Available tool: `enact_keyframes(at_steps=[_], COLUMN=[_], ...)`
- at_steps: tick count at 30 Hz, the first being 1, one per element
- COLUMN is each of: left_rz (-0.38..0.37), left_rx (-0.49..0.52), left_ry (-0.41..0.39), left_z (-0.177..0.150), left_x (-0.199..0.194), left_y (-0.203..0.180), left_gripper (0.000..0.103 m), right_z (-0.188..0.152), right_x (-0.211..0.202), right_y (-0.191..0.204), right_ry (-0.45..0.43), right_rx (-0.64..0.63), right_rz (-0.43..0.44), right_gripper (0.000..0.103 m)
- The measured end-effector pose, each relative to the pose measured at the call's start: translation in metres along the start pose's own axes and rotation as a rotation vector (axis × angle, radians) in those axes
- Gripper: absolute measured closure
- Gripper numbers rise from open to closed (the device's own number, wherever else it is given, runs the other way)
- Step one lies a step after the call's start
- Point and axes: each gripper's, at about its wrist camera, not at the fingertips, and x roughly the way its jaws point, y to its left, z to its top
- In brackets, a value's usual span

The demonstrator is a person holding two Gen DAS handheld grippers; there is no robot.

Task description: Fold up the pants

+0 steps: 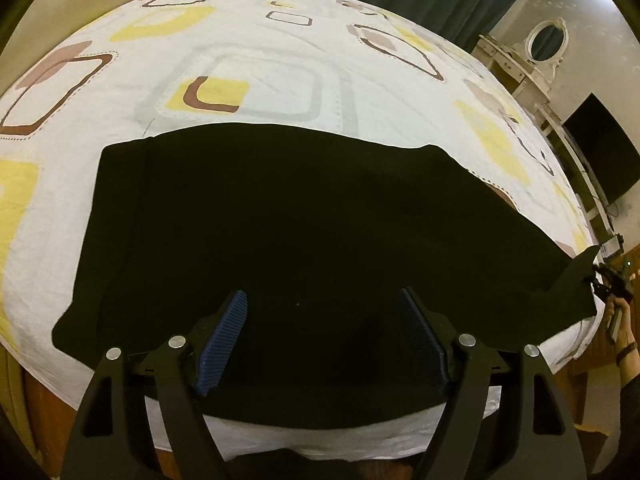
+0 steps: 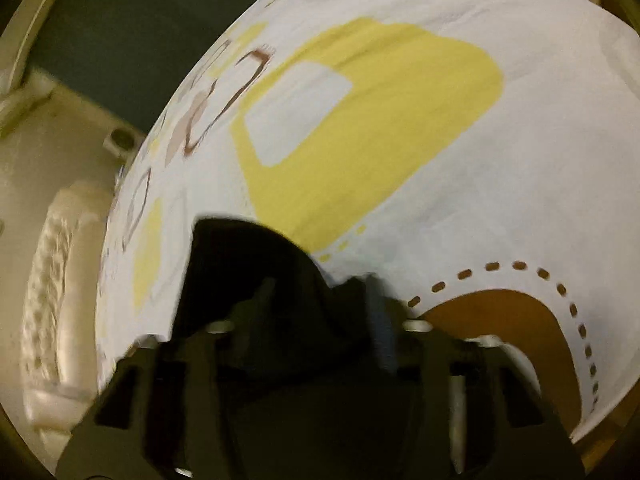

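Black pants (image 1: 296,232) lie spread flat across the near part of a bed with a white patterned sheet (image 1: 260,60). My left gripper (image 1: 322,324) is open, its blue pads (image 1: 222,336) wide apart just above the pants' near edge. My right gripper (image 1: 608,280) shows at the far right of the left wrist view, pinching the pants' right end. In the right wrist view, which is blurred, black cloth (image 2: 248,264) bunches between the fingers of the right gripper (image 2: 316,312) and hides the fingertips.
The bed's near edge (image 1: 320,444) runs below the pants. A white dresser with an oval mirror (image 1: 546,40) and a dark screen (image 1: 604,152) stand to the right. A cream headboard (image 2: 60,280) sits left of the bed in the right wrist view.
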Motion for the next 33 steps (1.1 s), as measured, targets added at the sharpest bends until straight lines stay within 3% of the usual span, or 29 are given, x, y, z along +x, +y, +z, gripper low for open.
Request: enact_keyframes(at_steps=[3,7,8,10,11,12,14,17,19,20,23,24,26,27,28,31,33], left_rz=[0.006,0.01,0.013,0.023,0.027,0.028,0.028,0.031,0.036,0.036,0.027,0.023,0.016,0.014,0.012,0.01,0.01], left_rx=[-0.006,-0.011,-0.011,-0.007,-0.004,-0.003,0.003,0.01,0.008,0.006,-0.007,-0.01,-0.015,-0.016,-0.017,-0.023,-0.022], left_ry=[-0.007,-0.004,-0.003,-0.003,-0.004,-0.005,-0.007,-0.008,-0.009,-0.011,-0.016,-0.016,-0.015,-0.015,-0.015,-0.017,-0.018], left_z=[0.002,0.004,0.004,0.004,0.004,0.004,0.004,0.003,0.002,0.003,0.002,0.002,0.002,0.003,0.003,0.003,0.003], left_x=[0.002,0.004,0.004,0.004,0.004,0.003,0.004,0.005,0.006,0.006,0.004,0.004,0.004,0.004,0.003,0.003,0.003], left_y=[-0.003,-0.005,-0.006,-0.007,-0.008,-0.008,-0.009,-0.009,-0.009,-0.01,-0.009,-0.009,-0.007,-0.007,-0.007,-0.007,-0.007], left_gripper=[0.024,0.024,0.024,0.024,0.024,0.024,0.024,0.024,0.023,0.023,0.023,0.023,0.023,0.023,0.023,0.023,0.023], right_z=[0.0,-0.001,-0.002,0.001,0.004,0.008,0.008,0.005,0.007,0.009,0.012,0.012,0.012,0.014,0.014,0.012,0.014], right_x=[-0.002,-0.024,-0.024,-0.014,-0.009,-0.01,-0.027,-0.047,-0.04,-0.032,-0.009,-0.003,0.016,0.025,0.029,0.021,0.003], right_y=[0.007,0.025,0.03,0.027,0.018,0.009,0.003,0.012,0.026,0.034,0.056,0.06,0.064,0.067,0.067,0.08,0.097], right_ry=[-0.004,-0.146,-0.174,-0.175,-0.146,-0.139,-0.215,-0.26,-0.224,-0.192,-0.121,-0.115,-0.082,-0.054,-0.042,-0.077,-0.138], right_rx=[-0.065,-0.159,-0.194,-0.21,-0.174,-0.112,-0.032,0.088,0.135,0.143,0.103,0.097,0.121,0.143,0.152,0.143,0.118], right_rz=[-0.012,-0.052,-0.094,-0.232,-0.259,-0.271,-0.219,-0.015,0.079,0.085,-0.046,-0.099,-0.138,-0.151,-0.155,-0.145,-0.048], right_gripper=[0.082,0.089,0.103,0.103,0.103,0.101,0.093,0.037,0.037,0.037,0.037,0.039,0.069,0.09,0.096,0.097,0.097])
